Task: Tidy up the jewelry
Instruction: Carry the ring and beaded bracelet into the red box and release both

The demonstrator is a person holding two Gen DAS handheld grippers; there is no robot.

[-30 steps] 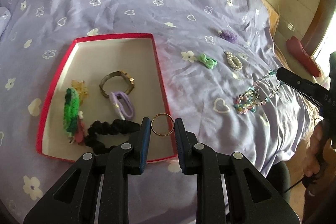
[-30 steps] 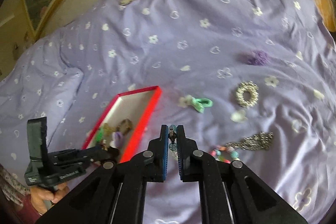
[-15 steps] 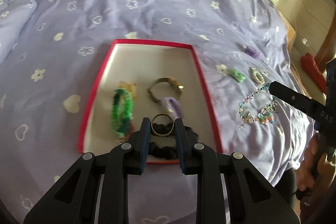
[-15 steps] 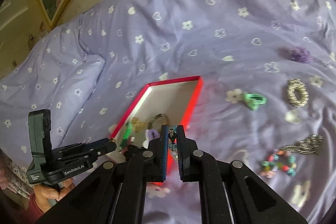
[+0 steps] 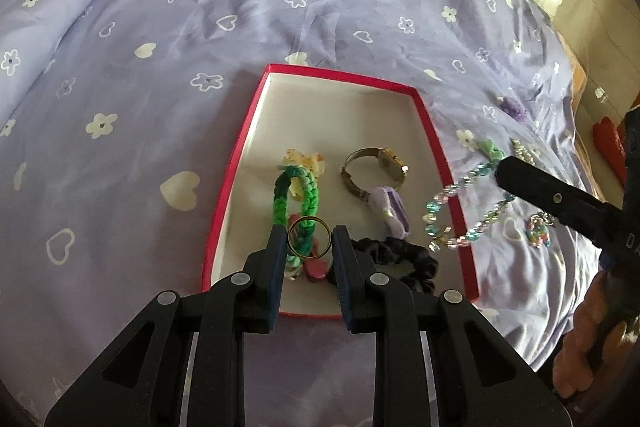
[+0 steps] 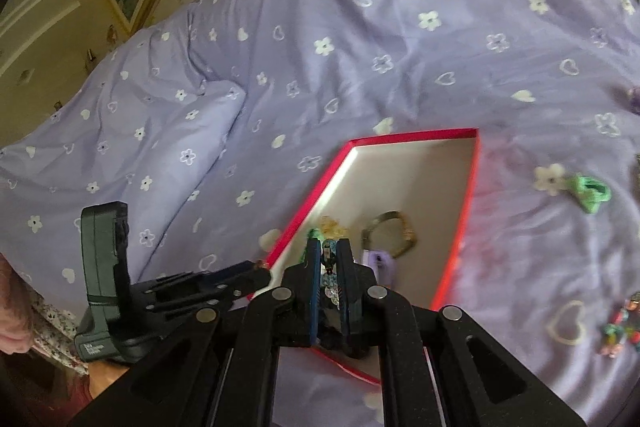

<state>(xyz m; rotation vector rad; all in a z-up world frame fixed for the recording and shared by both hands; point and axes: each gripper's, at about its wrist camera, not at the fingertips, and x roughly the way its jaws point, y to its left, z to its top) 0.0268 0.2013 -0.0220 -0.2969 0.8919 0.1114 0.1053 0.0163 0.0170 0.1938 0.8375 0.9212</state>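
My left gripper (image 5: 309, 241) is shut on a thin gold ring (image 5: 309, 236) and holds it above the near end of the red-rimmed box (image 5: 425, 118). The box holds a green braided bracelet (image 5: 308, 191), a gold watch (image 5: 375, 171), a lilac clip (image 5: 390, 209) and a black scrunchie (image 5: 400, 255). My right gripper (image 6: 329, 259) is shut on a pastel beaded bracelet (image 5: 460, 215), which hangs over the box's right rim. In the right wrist view the beads (image 6: 330, 277) show between the jaws above the box (image 6: 474, 187).
A purple flowered bedspread (image 5: 200, 47) covers the bed. On it right of the box lie a green bow clip (image 6: 591, 191), a purple hair tie (image 5: 514, 107), a pearl piece (image 5: 524, 151) and a coloured bead bracelet (image 5: 538, 229). The bed edge is at right.
Both grippers moved left over the box. The ring now hangs above the green bracelet, and the beaded bracelet came off the bedspread to the box's right rim.
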